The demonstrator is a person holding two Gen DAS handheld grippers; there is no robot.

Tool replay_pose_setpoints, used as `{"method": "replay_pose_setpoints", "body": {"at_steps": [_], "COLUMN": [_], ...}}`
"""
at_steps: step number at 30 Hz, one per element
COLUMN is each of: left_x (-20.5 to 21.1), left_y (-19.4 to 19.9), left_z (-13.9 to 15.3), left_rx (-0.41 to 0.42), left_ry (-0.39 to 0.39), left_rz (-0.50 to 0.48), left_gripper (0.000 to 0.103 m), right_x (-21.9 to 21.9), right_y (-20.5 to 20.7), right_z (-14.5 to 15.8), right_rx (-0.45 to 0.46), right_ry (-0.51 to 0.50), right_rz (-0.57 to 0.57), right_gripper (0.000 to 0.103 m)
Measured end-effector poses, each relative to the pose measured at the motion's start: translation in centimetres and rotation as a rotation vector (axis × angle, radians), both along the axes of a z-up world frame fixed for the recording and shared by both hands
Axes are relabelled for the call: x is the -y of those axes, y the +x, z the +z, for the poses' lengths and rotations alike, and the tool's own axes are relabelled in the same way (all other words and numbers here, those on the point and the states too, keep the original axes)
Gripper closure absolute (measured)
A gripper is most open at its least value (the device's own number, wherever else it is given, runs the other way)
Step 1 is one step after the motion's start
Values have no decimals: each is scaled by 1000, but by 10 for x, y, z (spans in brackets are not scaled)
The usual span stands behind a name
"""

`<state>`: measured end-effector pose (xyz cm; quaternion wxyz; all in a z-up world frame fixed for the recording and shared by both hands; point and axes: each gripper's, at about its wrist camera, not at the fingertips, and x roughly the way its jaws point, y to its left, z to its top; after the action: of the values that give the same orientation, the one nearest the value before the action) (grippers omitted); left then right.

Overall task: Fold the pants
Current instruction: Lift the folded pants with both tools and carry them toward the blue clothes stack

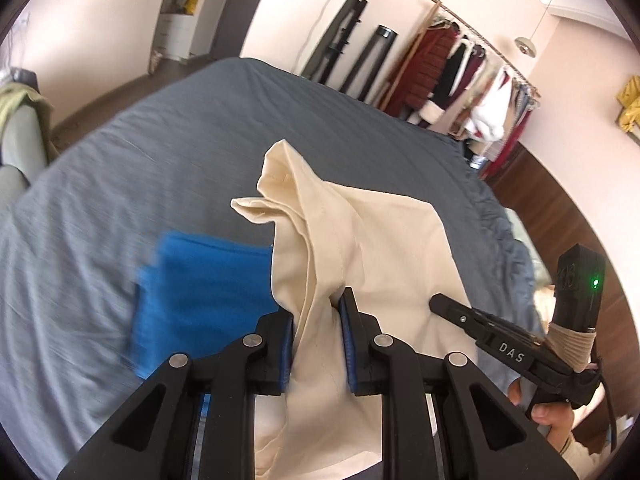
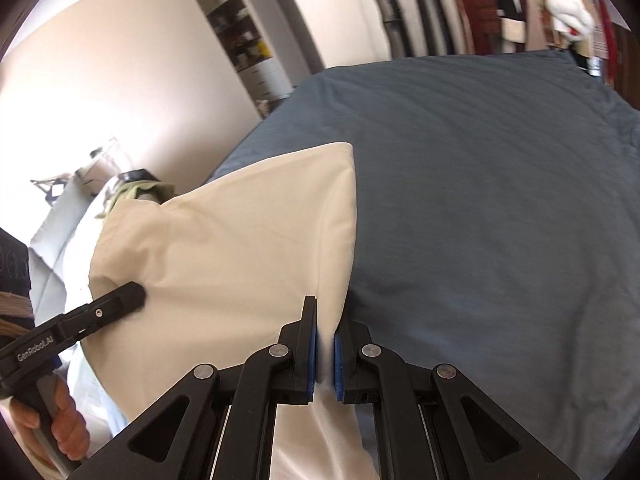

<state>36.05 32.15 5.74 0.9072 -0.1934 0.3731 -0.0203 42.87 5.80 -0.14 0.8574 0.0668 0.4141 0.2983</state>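
Observation:
Cream pants [image 1: 360,240] hang lifted above the blue-grey bed [image 1: 160,152]. My left gripper [image 1: 316,320] is shut on a bunched fold of the cream fabric, which runs down between its blue pads. In the right wrist view the same pants [image 2: 240,240] spread to the left, and my right gripper [image 2: 326,344] is shut on their right edge. The right gripper [image 1: 448,304] shows at the right of the left wrist view, held by a hand [image 1: 548,412]. The left gripper [image 2: 132,294] shows at the lower left of the right wrist view.
A folded blue cloth [image 1: 200,288] lies on the bed left of the pants. A clothes rack [image 1: 472,76] with hanging garments stands past the far side of the bed. A grey chair with a green cloth [image 1: 20,128] is at the left. Shelves [image 2: 244,48] fill a wall niche.

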Motion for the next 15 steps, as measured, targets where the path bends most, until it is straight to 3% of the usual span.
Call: {"method": "replay_pose_setpoints", "body": {"at_steps": [3,9,15], "left_x": [-20,-49,-50], "left_y": [6,21,19], "left_z": [-2,-30,-49], "left_rx": [4,-35,-86], "left_ry": [39,23,46], "left_rz": [10,12,14], "left_gripper": [91,94,93], "right_x": [-25,-52,-46], "right_y": [6,18,32], "right_z": [-4,-22,-48], "right_rx": [-5,-48,-118], "right_ry": [11,5,-4], "right_rz": [22,8,-38], "right_gripper": [96,96,96]}}
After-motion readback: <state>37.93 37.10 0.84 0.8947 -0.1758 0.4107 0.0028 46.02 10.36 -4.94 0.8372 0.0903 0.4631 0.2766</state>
